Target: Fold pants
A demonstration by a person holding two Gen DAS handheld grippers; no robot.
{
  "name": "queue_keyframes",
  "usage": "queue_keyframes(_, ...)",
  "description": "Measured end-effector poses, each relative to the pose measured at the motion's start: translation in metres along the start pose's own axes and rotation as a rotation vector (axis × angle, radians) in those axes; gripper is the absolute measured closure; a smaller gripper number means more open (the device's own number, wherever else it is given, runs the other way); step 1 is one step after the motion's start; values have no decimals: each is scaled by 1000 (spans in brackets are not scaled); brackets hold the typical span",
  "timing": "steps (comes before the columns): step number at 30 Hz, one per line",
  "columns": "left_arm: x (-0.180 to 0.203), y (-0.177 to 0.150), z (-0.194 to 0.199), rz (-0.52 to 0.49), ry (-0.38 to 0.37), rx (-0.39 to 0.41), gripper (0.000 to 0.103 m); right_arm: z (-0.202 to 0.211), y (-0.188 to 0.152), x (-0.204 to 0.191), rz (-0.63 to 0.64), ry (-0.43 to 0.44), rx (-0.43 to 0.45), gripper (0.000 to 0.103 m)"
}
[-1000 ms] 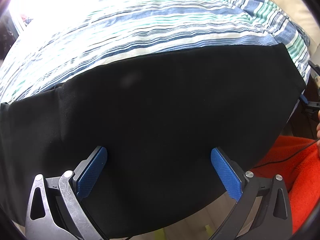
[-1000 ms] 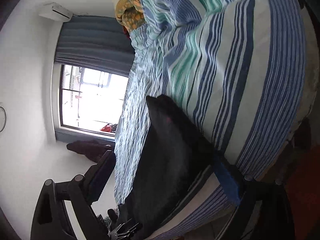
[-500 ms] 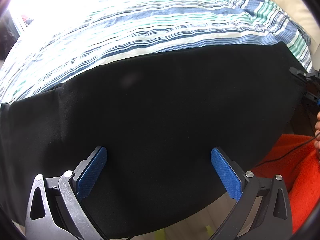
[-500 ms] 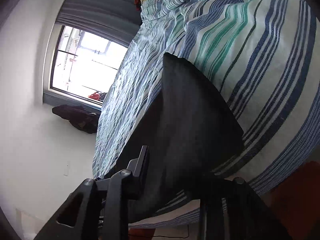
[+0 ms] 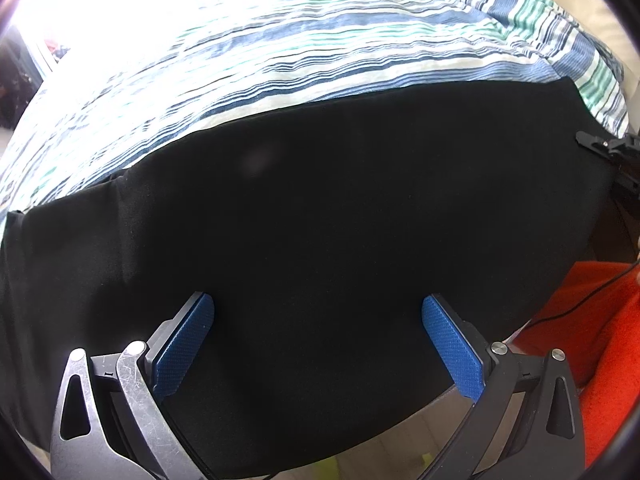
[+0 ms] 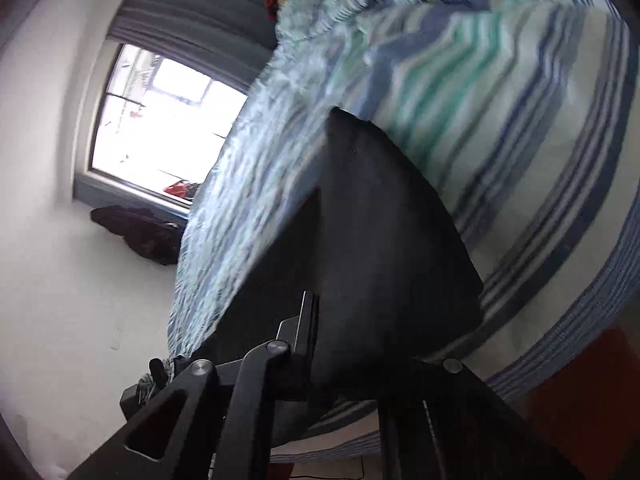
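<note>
We hold the left gripper with jaws spread wide and empty over the black pants lying flat on the striped bed — while our right gripper has its jaws closed on the pants' corner.

Left hand-held gripper jaws spread wide, level; right hand-held gripper rolled sideways, jaws clamped on cloth.
</note>
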State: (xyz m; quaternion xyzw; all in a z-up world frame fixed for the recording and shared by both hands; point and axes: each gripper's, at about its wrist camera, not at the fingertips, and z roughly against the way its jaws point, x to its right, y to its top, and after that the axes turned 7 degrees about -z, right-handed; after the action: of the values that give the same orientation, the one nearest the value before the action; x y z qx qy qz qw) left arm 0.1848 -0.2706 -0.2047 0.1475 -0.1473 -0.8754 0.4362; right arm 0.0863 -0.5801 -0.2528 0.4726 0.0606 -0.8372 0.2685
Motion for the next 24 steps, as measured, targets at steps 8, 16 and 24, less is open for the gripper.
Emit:
queue_keyframes(8,-93,11,53,246,-159,53,5,48,-26,-123,218,176,85,93)
queue_keyframes(16,-234,-60,115,531,-129,179,5,-14,-144,-316,508,245,-4,93)
queue_keyframes(24,-326,-168,121,758,-34,144,6,-199,-341,-305,889,-54,-314,14)
